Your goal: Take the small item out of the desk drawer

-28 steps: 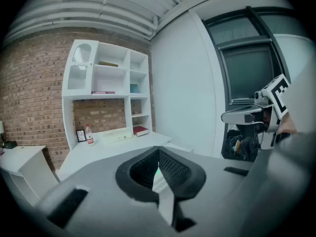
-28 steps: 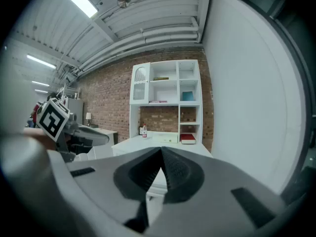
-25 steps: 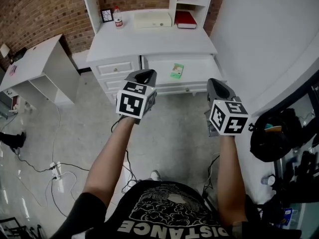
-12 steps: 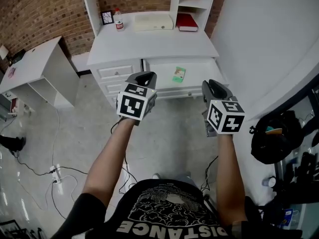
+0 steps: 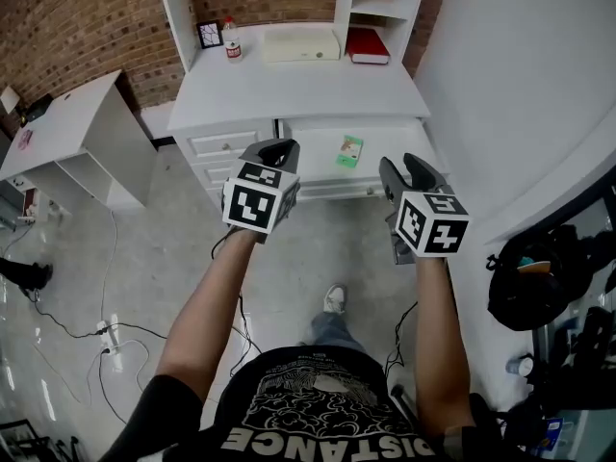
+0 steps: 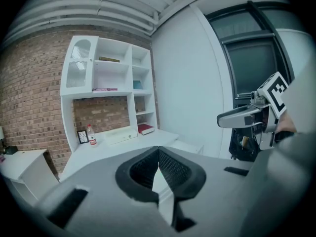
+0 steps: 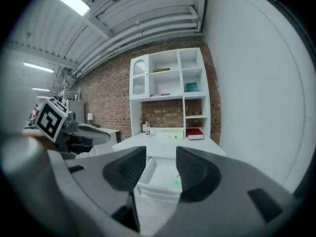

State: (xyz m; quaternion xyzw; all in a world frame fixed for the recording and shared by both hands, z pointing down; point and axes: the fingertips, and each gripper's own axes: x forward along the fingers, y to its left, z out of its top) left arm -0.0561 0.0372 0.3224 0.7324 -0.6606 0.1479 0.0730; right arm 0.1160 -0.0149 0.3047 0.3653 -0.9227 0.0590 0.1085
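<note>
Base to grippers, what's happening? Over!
Left gripper shut, empty. Right gripper opening, empty. Green item lies in open drawer, untouched. Nothing in the way.

White desk (image 5: 289,89) against brick wall, hutch (image 6: 113,73) on top.
Desktop, back edge, left to right: small frame (image 5: 209,34), bottle (image 5: 231,40) just beside it, flat white box (image 5: 301,44), red book (image 5: 369,45).
Right drawer (image 5: 395,141) pulled open; green item (image 5: 349,151) flat inside, left of middle.
Left drawer (image 5: 231,142) shut.
Hutch: book (image 6: 109,59) flat on upper shelf; teal thing (image 6: 138,85) in right compartment.
Side table (image 5: 67,123) left of desk, apart.
Grey floor (image 5: 327,248): cables, power strip (image 5: 109,333) at left.
</note>
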